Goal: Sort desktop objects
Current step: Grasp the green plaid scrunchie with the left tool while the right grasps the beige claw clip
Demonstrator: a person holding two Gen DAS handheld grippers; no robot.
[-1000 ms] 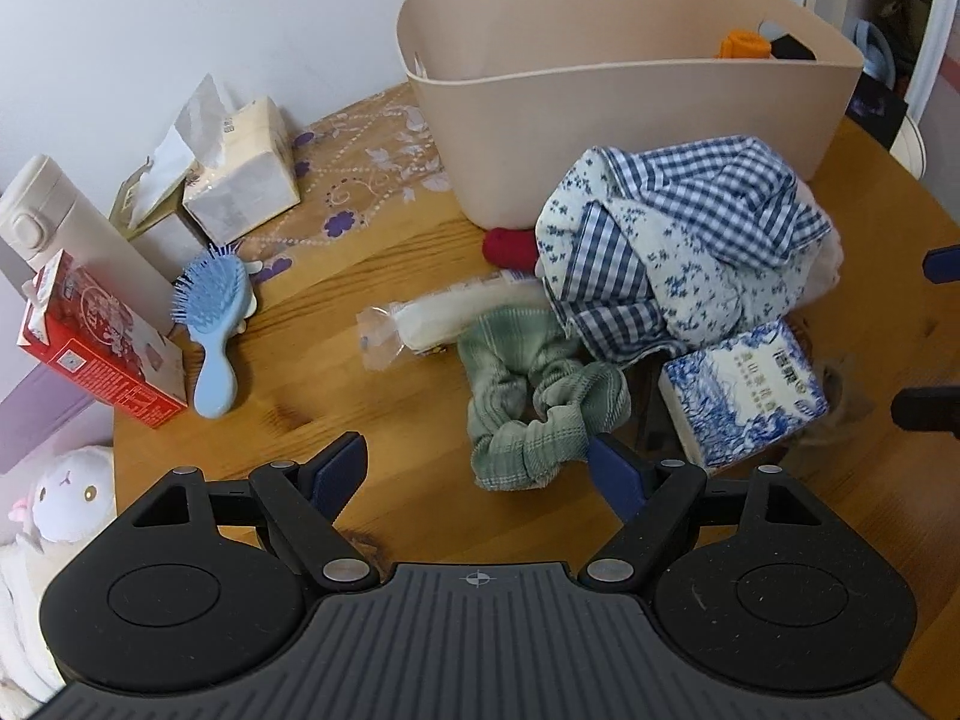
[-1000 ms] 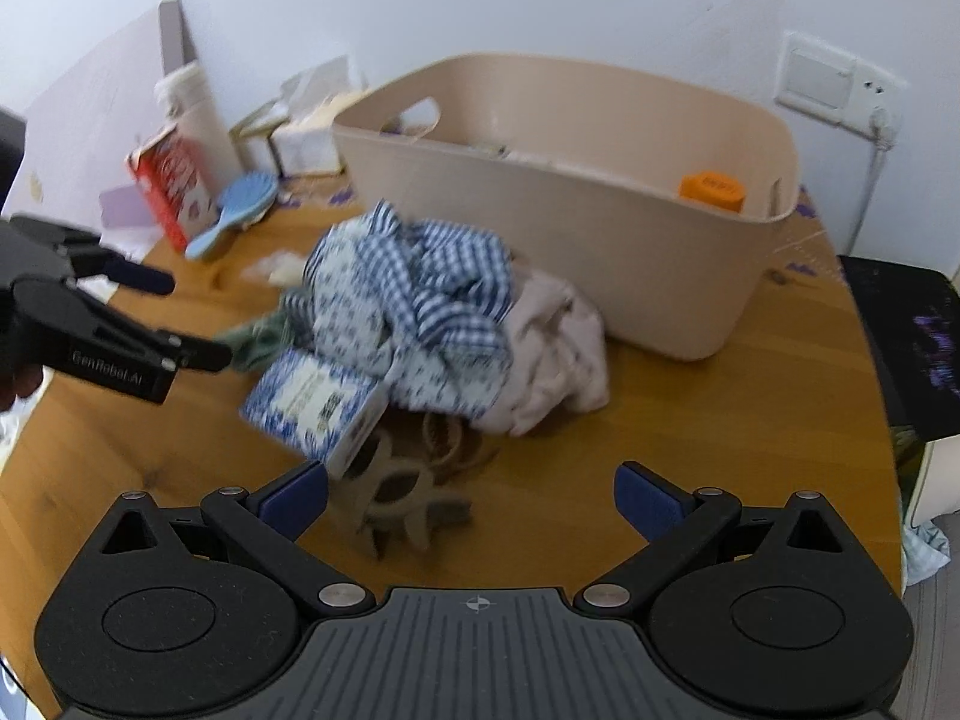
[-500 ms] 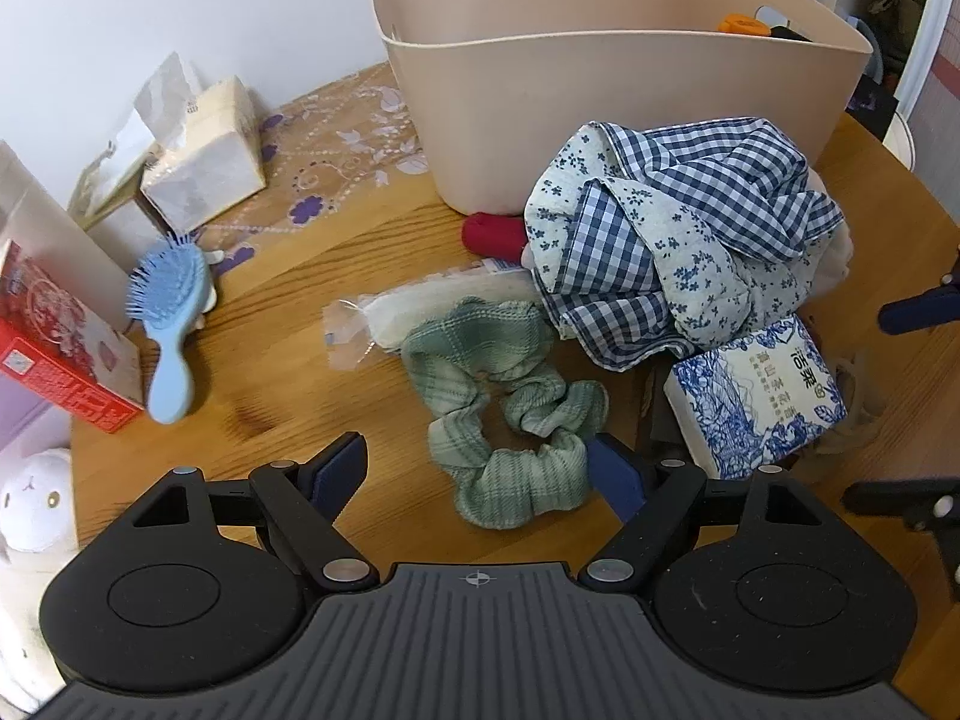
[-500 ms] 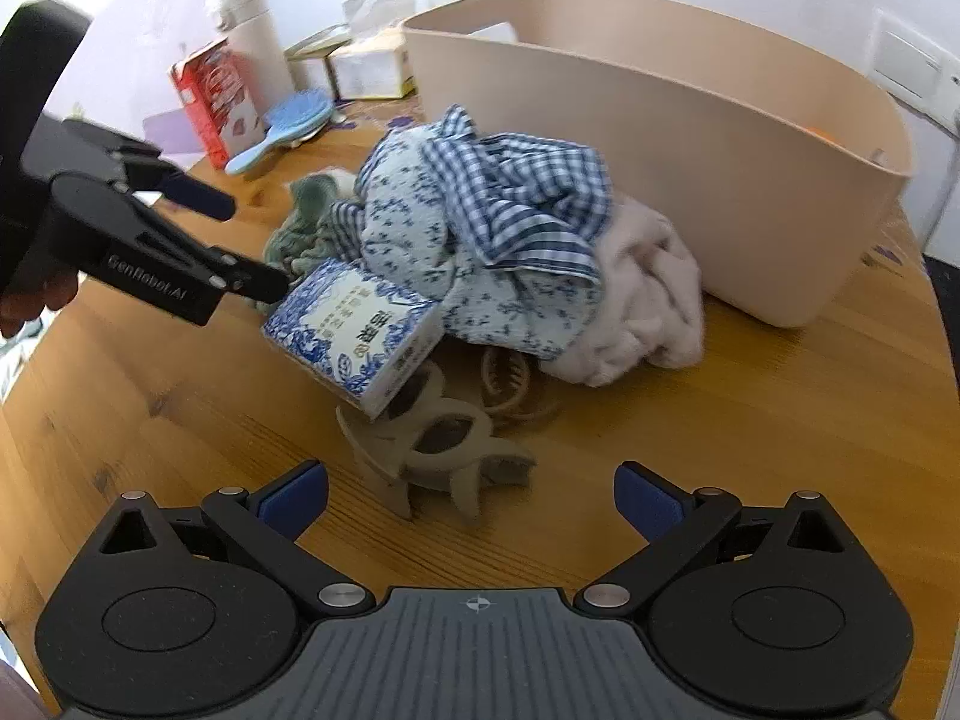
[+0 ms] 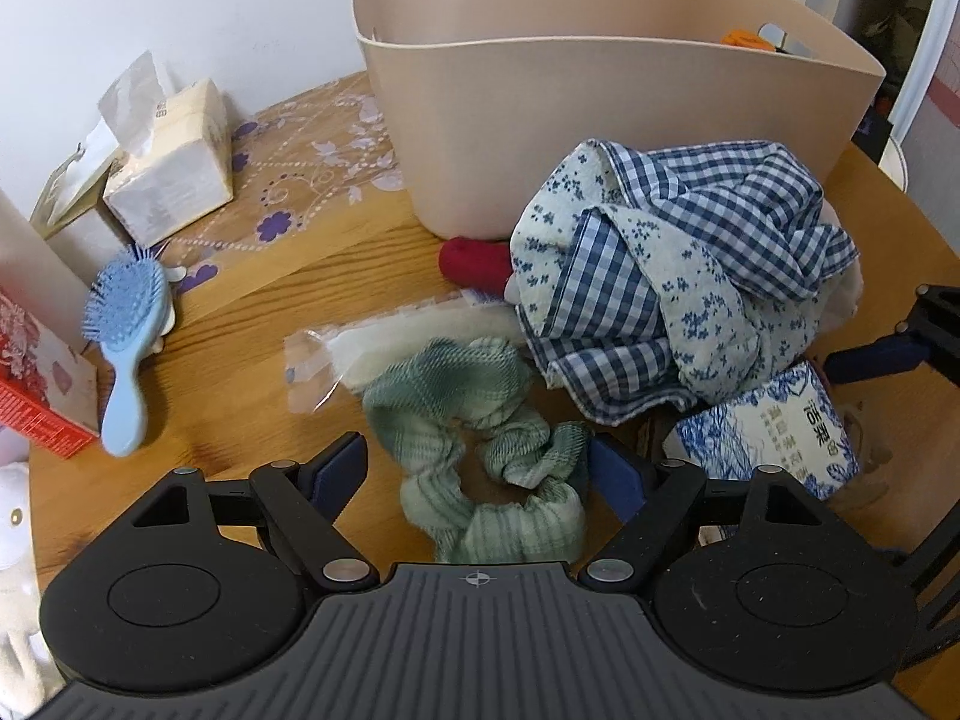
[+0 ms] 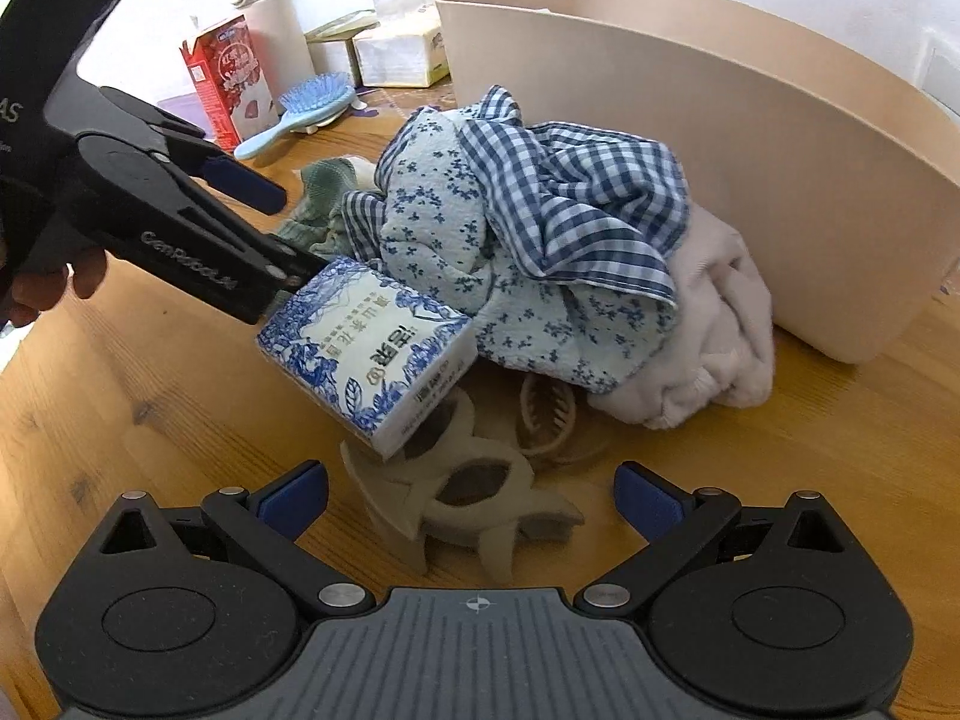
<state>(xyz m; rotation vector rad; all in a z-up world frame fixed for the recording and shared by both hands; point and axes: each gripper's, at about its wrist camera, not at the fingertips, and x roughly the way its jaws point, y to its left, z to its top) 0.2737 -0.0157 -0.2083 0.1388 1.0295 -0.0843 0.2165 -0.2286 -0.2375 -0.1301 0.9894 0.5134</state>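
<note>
A: Where's the scrunchie?

B: Flat on the table, between the spread fingers of the left claw, touched by neither.

A: And the hair clip?

B: On the table between the right claw's fingers, also spread wide. A tissue pack leans on it.

A: Beyond those?

B: A heap of cloth against the tub. Further left, a hairbrush, red carton and tissue box.
</note>
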